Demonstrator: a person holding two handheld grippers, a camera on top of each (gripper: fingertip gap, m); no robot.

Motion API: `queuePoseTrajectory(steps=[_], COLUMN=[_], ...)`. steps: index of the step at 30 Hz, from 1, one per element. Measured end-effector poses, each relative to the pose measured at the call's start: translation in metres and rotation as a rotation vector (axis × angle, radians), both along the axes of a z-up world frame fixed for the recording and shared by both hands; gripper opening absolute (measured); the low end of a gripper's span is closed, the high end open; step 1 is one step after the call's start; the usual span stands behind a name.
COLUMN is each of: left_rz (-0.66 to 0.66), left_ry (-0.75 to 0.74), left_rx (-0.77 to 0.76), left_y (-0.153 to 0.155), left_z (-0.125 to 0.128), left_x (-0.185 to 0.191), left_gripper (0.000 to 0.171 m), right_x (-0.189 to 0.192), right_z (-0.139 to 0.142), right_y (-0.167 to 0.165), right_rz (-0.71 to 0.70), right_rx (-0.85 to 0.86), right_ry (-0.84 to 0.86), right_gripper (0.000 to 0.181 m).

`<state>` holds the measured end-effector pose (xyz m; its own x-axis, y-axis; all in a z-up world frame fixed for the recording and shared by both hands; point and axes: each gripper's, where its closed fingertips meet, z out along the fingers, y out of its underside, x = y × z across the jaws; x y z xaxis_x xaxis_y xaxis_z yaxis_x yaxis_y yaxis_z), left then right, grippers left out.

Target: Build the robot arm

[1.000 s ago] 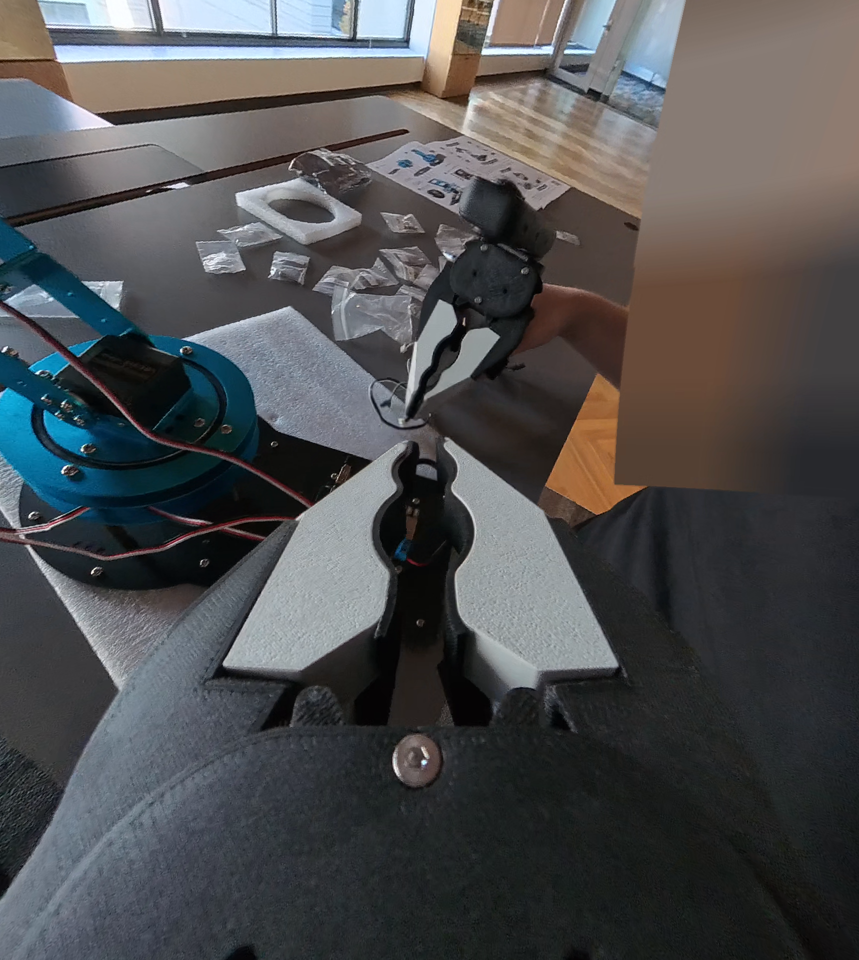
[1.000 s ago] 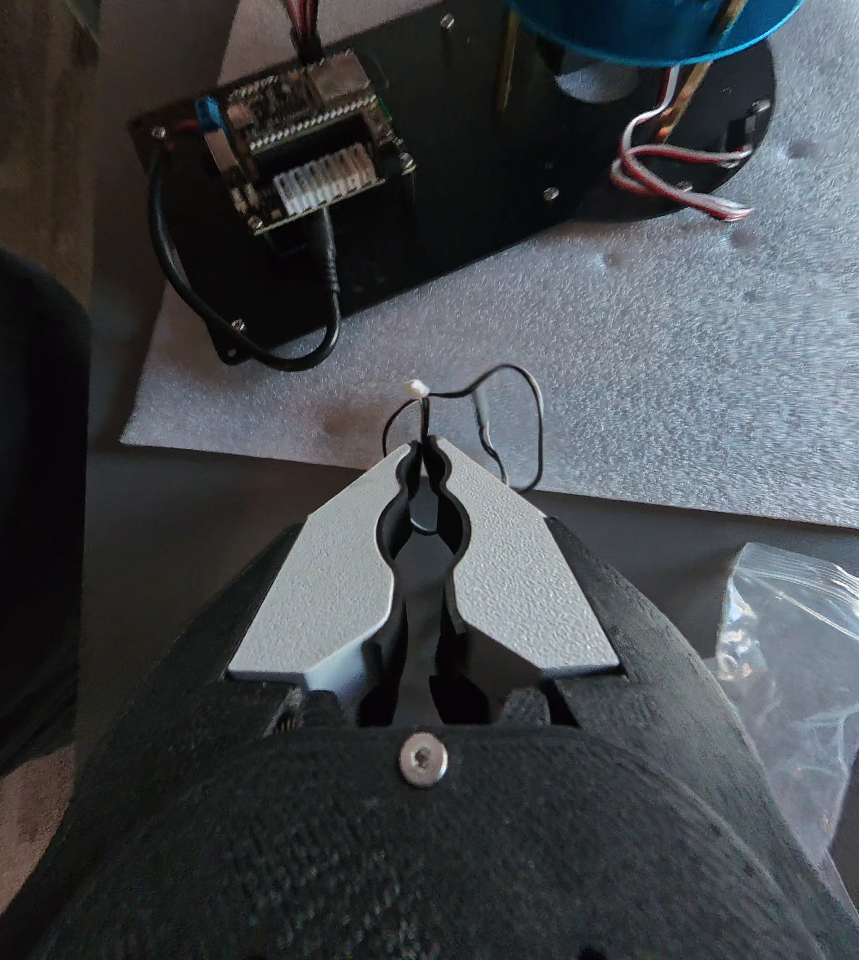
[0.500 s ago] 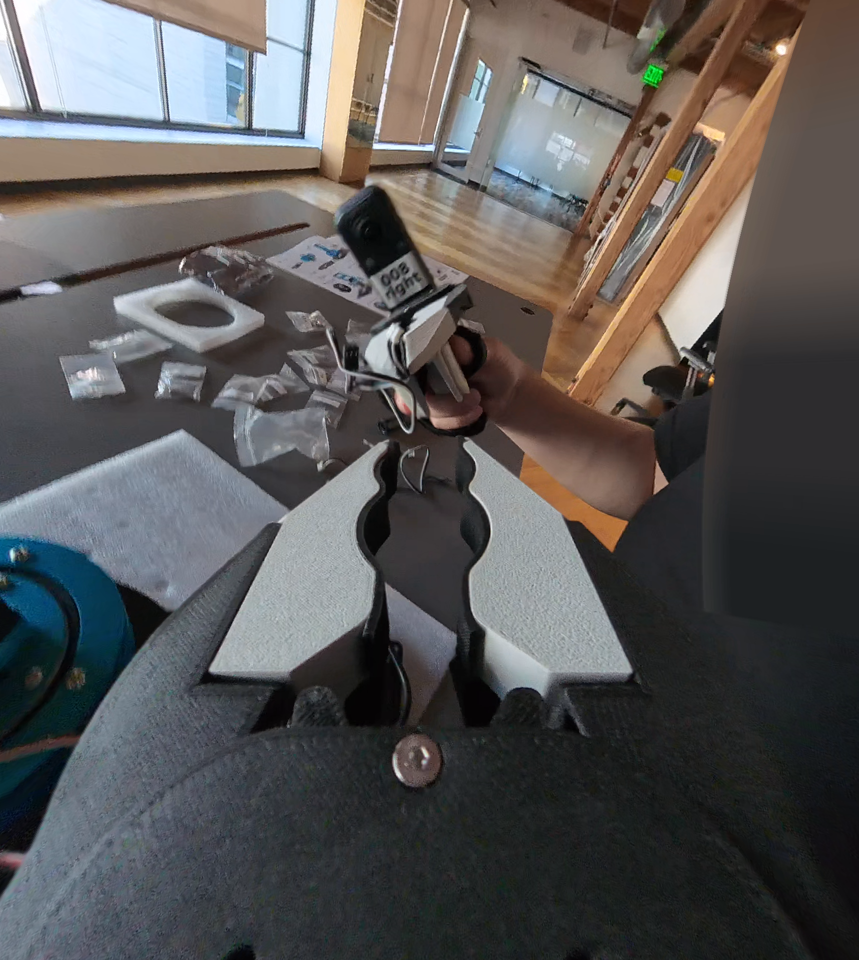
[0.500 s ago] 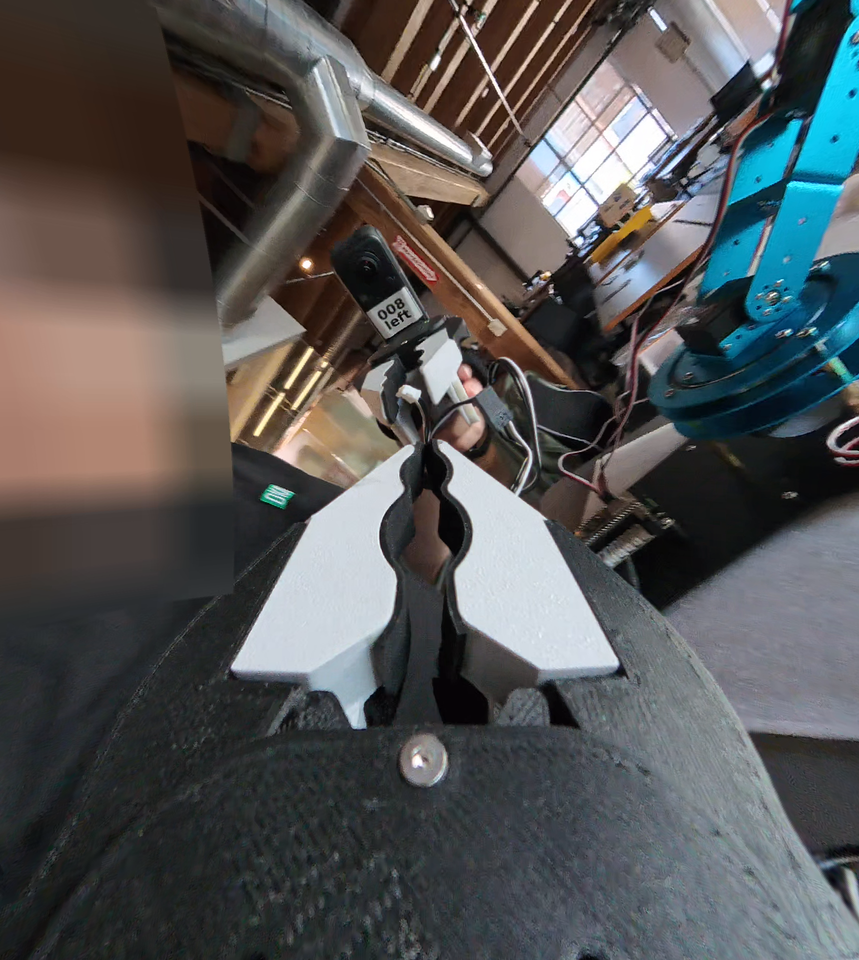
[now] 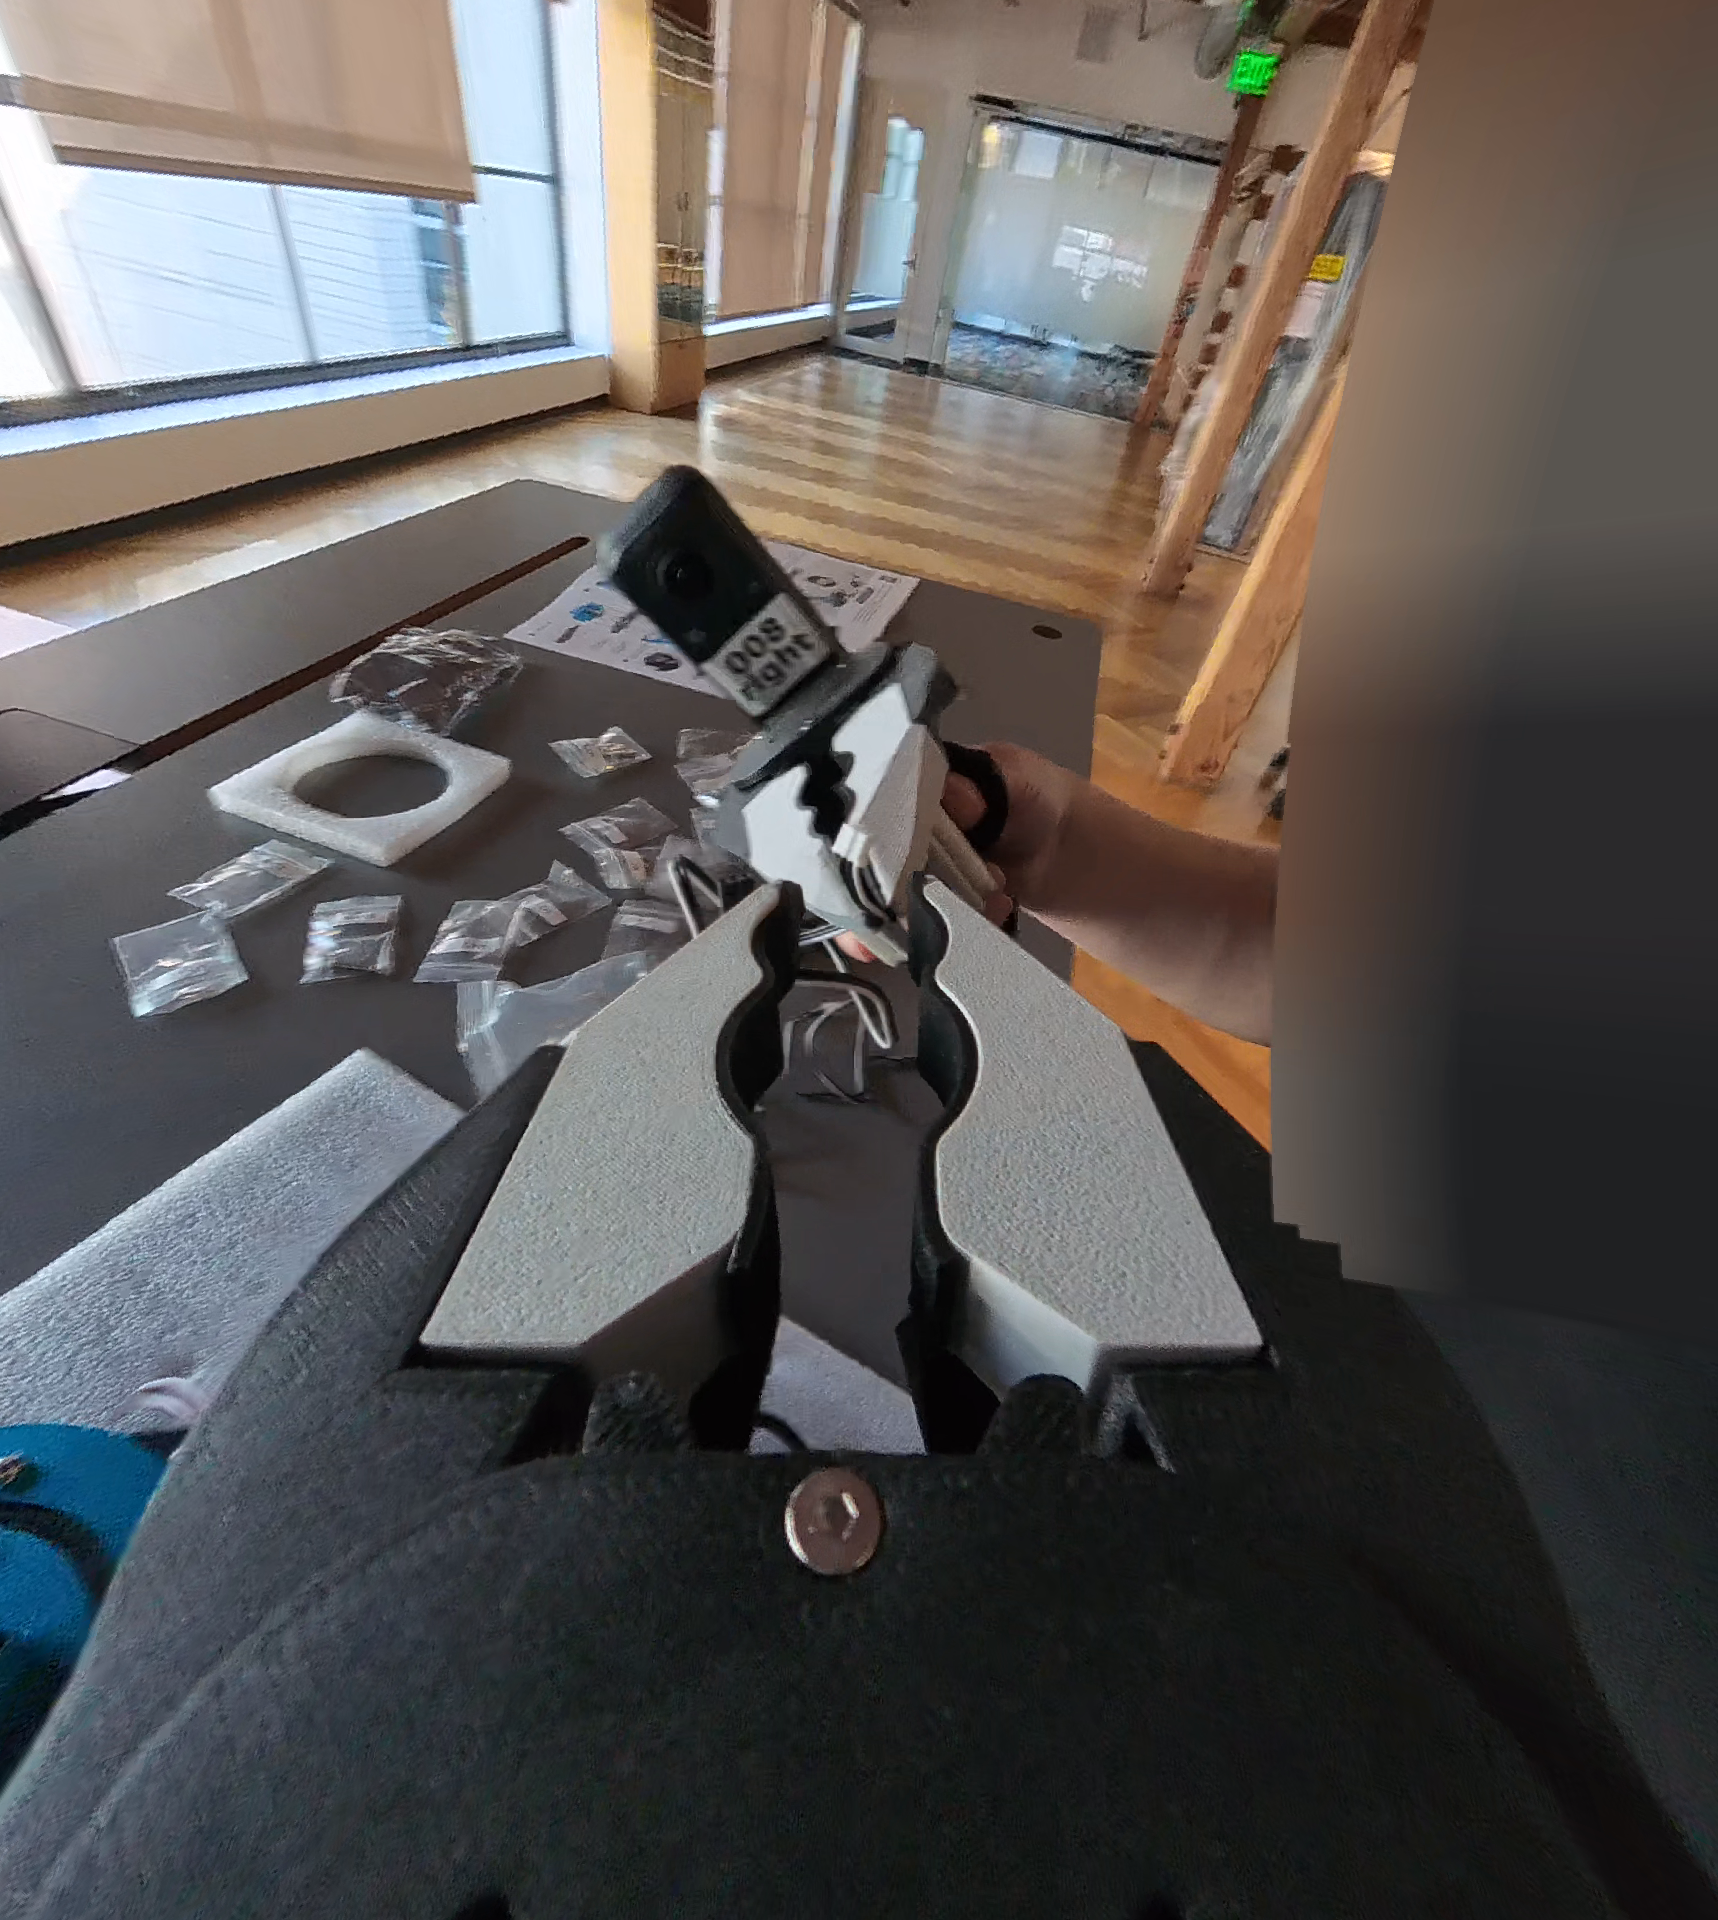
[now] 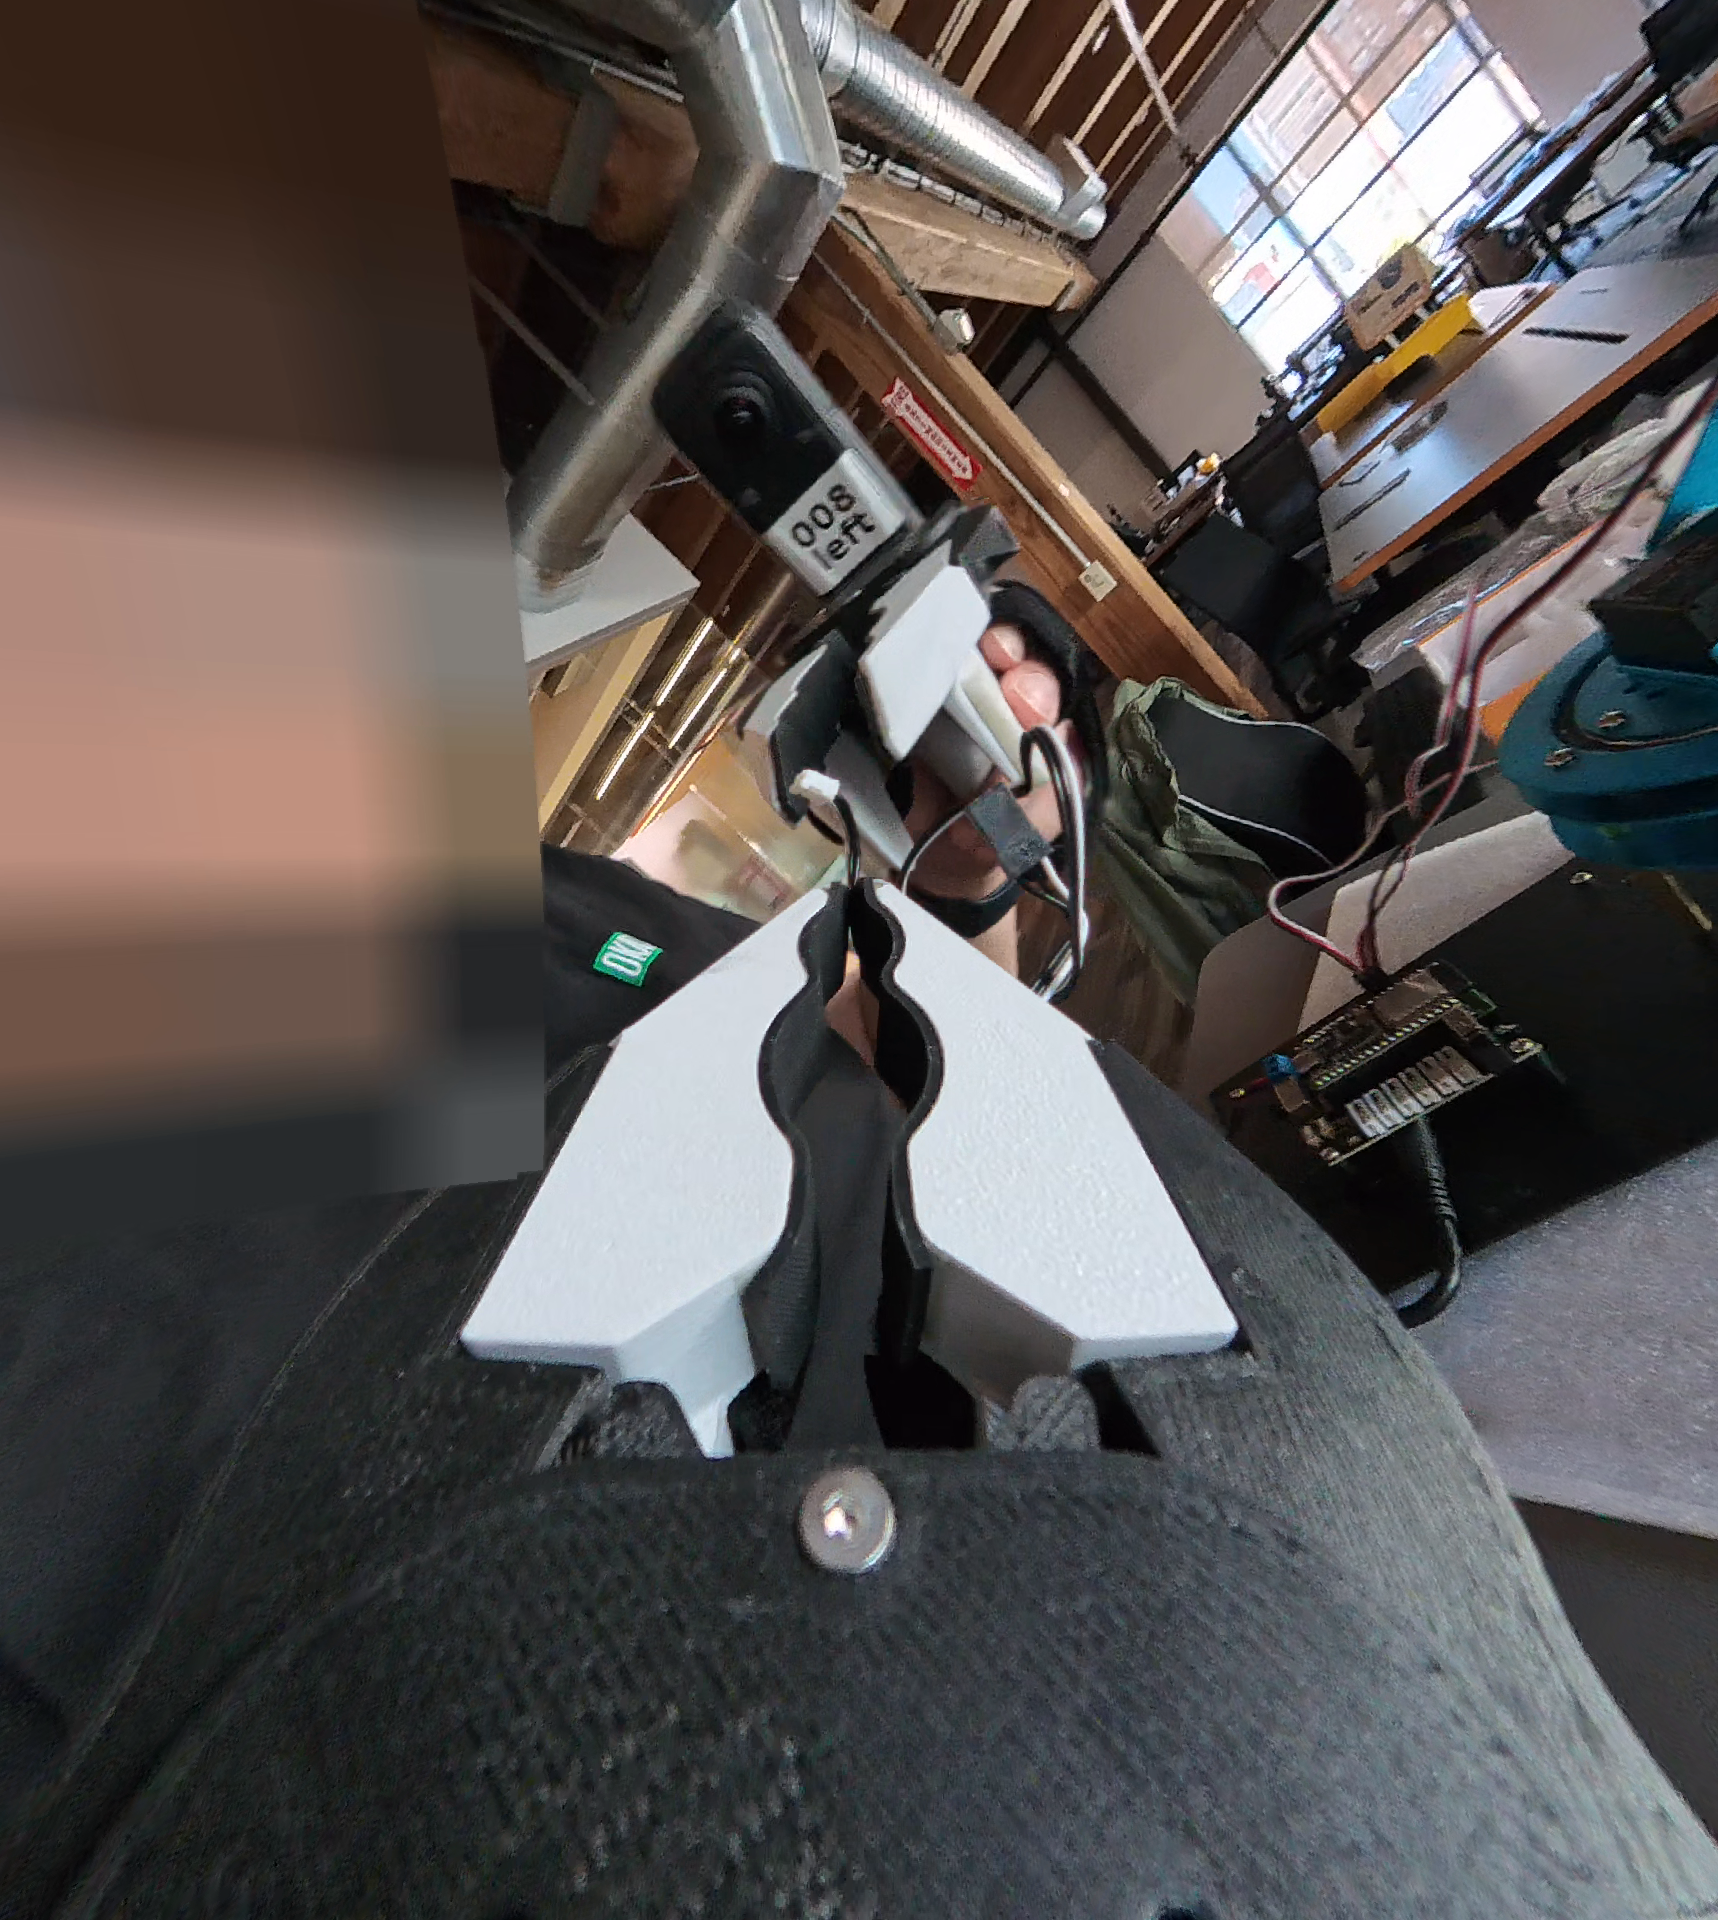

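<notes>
Both grippers are up in the air facing each other. The right gripper [image 6: 857, 894] has its fingers pinched nearly together on a thin black wire [image 6: 847, 847] with a small white plug. The left gripper [image 5: 850, 904] is spread open, holding nothing, right beside the wire loops [image 5: 860, 1013] hanging over the tabletop's [image 5: 55, 1039] right edge.

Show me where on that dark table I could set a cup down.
Barest: the table strip between the grey foam sheet and the small plastic bags, and the stretch left of the white foam ring. The middle, littered with bags, is crowded.
</notes>
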<state>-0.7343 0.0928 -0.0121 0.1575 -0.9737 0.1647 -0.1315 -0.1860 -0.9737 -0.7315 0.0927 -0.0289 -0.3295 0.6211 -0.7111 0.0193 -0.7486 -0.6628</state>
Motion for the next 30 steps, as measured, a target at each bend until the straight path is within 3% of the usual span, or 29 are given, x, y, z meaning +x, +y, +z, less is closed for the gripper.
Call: queuePoseTrajectory(steps=[4, 12, 19, 26, 30], left_rz=[-0.117, -0.193, -0.194, -0.193, -0.222], left_ry=[-0.06, 0.003, -0.03, -0.084, -0.089], left_rx=[-0.068, 0.029, 0.014, -0.01, -0.005], left_y=[-0.012, -0.029, -0.031, -0.027, -0.03], left_z=[0.001, -0.008, -0.008, -0.004, -0.002], left_x=[0.002, 0.009, 0.007, 0.006, 0.008], left_gripper=[0.019, 0.013, 0.004, 0.017, 0.016], right_x=[-0.002, -0.004, -0.002, 0.0, 0.0], right_z=[0.0, -0.003, -0.005, -0.006, -0.005], right_y=[-0.012, -0.028, -0.03, -0.03, -0.032], right_rz=[0.059, 0.138, 0.121, 0.116, 0.129], right_rx=[0.023, 0.05, 0.075, 0.084, 0.08], right_ry=[-0.027, -0.073, -0.095, -0.107, -0.107], right_gripper=[0.0, 0.0, 0.0, 0.0, 0.0])
